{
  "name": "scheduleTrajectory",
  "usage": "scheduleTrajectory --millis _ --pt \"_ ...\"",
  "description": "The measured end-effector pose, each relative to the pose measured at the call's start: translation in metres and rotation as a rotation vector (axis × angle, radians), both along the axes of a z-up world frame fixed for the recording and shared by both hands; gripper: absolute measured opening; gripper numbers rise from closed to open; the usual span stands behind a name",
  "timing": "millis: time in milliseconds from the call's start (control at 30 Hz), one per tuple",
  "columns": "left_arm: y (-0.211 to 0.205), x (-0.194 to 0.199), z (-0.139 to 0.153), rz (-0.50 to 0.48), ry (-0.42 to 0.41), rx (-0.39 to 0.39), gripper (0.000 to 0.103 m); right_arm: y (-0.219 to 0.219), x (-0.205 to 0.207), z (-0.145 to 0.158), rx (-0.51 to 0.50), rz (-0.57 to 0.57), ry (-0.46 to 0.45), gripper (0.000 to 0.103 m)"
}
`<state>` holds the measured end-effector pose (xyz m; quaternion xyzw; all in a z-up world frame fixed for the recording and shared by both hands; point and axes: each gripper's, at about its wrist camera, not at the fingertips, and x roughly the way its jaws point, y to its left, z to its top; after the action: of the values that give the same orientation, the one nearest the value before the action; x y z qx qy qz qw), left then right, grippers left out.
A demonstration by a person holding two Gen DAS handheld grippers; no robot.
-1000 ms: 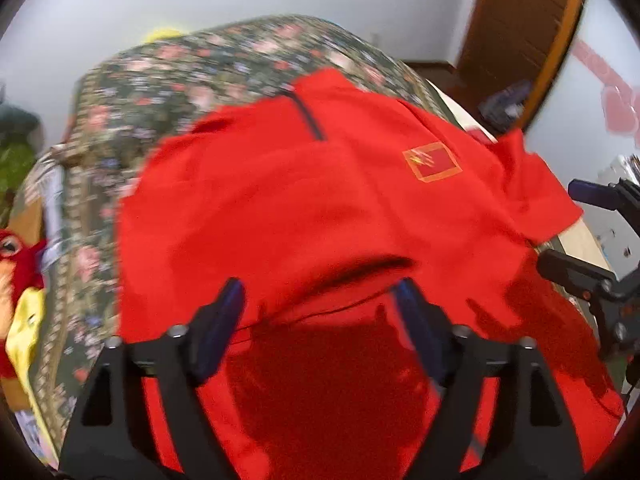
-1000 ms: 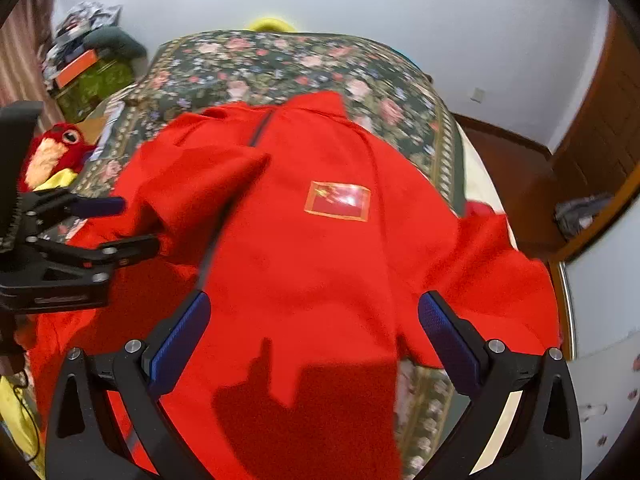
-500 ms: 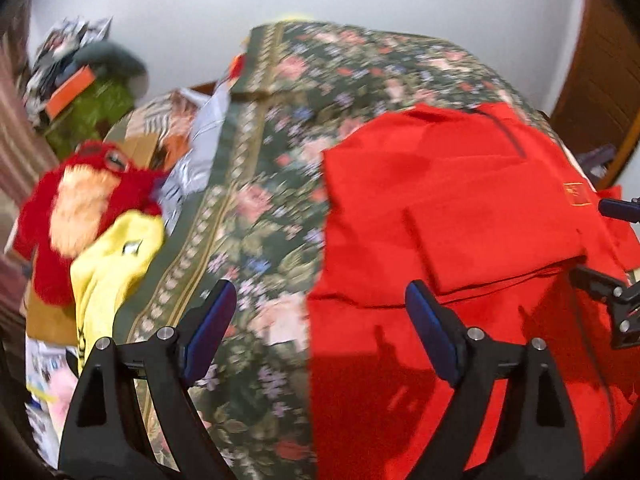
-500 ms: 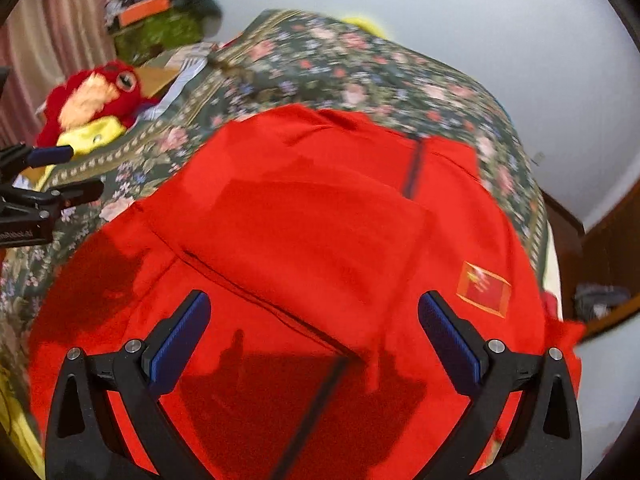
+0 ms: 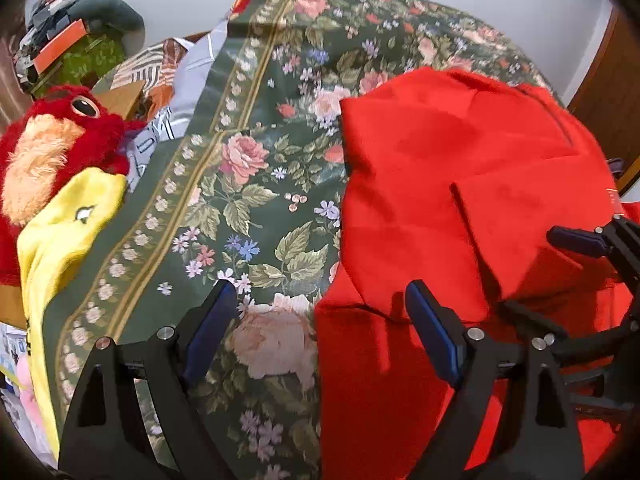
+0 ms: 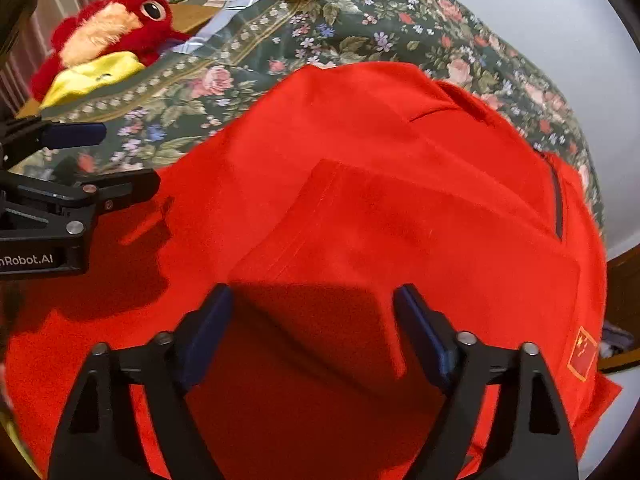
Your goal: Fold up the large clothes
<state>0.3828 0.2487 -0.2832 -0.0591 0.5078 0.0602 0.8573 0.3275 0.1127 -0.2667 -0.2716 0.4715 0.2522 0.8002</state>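
A large red shirt (image 6: pixel 360 184) with a dark collar placket and a small flag patch (image 6: pixel 583 354) lies spread on a floral bedspread (image 5: pixel 256 184). One sleeve is folded over the body (image 6: pixel 352 240). The shirt also shows in the left wrist view (image 5: pixel 460 184). My left gripper (image 5: pixel 316 328) is open and empty, hovering over the shirt's left edge, one finger over the bedspread. My right gripper (image 6: pixel 312 328) is open and empty, low over the folded sleeve's end. Each gripper shows in the other's view: the right (image 5: pixel 576 276) and the left (image 6: pixel 96 160).
A red plush toy (image 5: pixel 44 148) on a yellow cloth (image 5: pixel 60 232) sits at the bed's left side, with papers and clutter (image 5: pixel 72 48) behind. A white wall lies beyond the bed and a wooden door (image 5: pixel 612 100) at the right.
Both grippers swung left across the bed, the left from over the shirt's body to its left edge, the right to the folded sleeve. Both stayed open.
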Motion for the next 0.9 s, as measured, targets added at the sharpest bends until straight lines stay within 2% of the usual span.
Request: scheduleTrajectory --millis 33,100,200,267,433,600,700,800,900 --pt "0.000 0.002 -0.004 0.000 0.008 -0.005 0.086 0.002 -0.001 -0.001 -0.001 0.002 -0.013 0.062" --pt "-0.002 0.007 -0.012 0.002 0.029 -0.001 0.086 0.003 -0.003 -0.001 -0.006 0.014 -0.035 0.037" --pt "-0.006 0.012 -0.025 0.006 0.071 0.019 0.086 0.000 -0.002 0.004 0.022 0.001 -0.041 0.012" --pt "-0.007 0.014 -0.030 0.005 0.084 0.025 0.087 -0.011 0.002 0.015 0.085 -0.039 -0.029 0.009" --pt "-0.007 0.012 -0.032 0.023 0.080 0.034 0.093 -0.047 0.004 0.056 0.190 -0.149 -0.091 0.009" --pt "-0.010 0.008 -0.031 0.032 0.081 0.074 0.094 -0.109 0.003 0.111 0.287 -0.265 -0.188 0.008" --pt "-0.014 0.008 -0.030 0.043 0.087 0.118 0.097 -0.156 0.006 0.137 0.385 -0.366 -0.194 0.008" --pt "-0.017 0.010 -0.030 0.048 0.094 0.147 0.098 -0.200 0.006 0.152 0.453 -0.457 -0.203 0.008" --pt "-0.015 0.013 -0.030 0.067 0.109 0.148 0.098 -0.234 0.000 0.155 0.479 -0.522 -0.205 0.008"
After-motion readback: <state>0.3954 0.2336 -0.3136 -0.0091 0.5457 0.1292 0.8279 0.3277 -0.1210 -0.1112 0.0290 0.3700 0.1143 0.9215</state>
